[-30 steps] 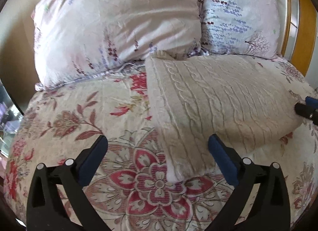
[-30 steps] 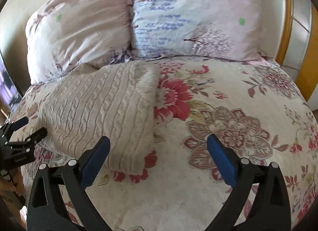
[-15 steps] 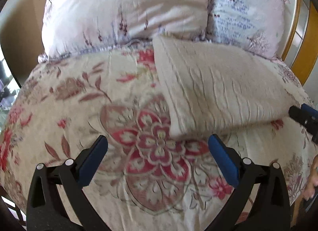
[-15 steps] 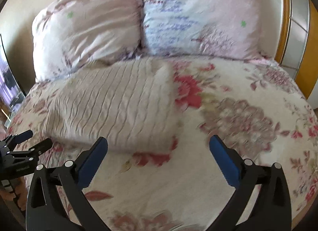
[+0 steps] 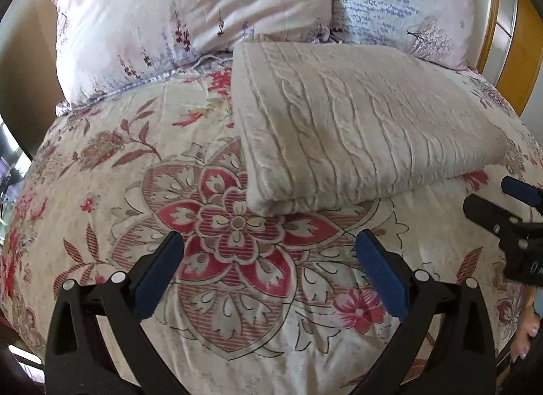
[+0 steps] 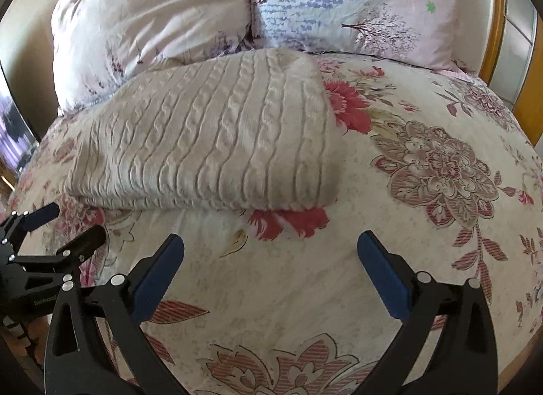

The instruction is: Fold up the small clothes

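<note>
The cream cable-knit folded sweater (image 5: 359,123) lies on the floral quilted bed (image 5: 101,174), just below the two pale floral pillows (image 5: 190,21). The left tool (image 5: 268,259) and the right tool (image 6: 269,259) both gape wide, empty, short of the sweater. A careless regrasp of only its top layer could undo the fold.

Over the last second both grippers have drawn back toward the near side of the bed. The left gripper (image 5: 268,259), whose right finger lay over the folded cream sweater (image 5: 356,123), now hangs clear above the floral bedspread (image 5: 101,174). The right gripper (image 6: 269,259) has likewise pulled off the sweater's near edge.
</note>
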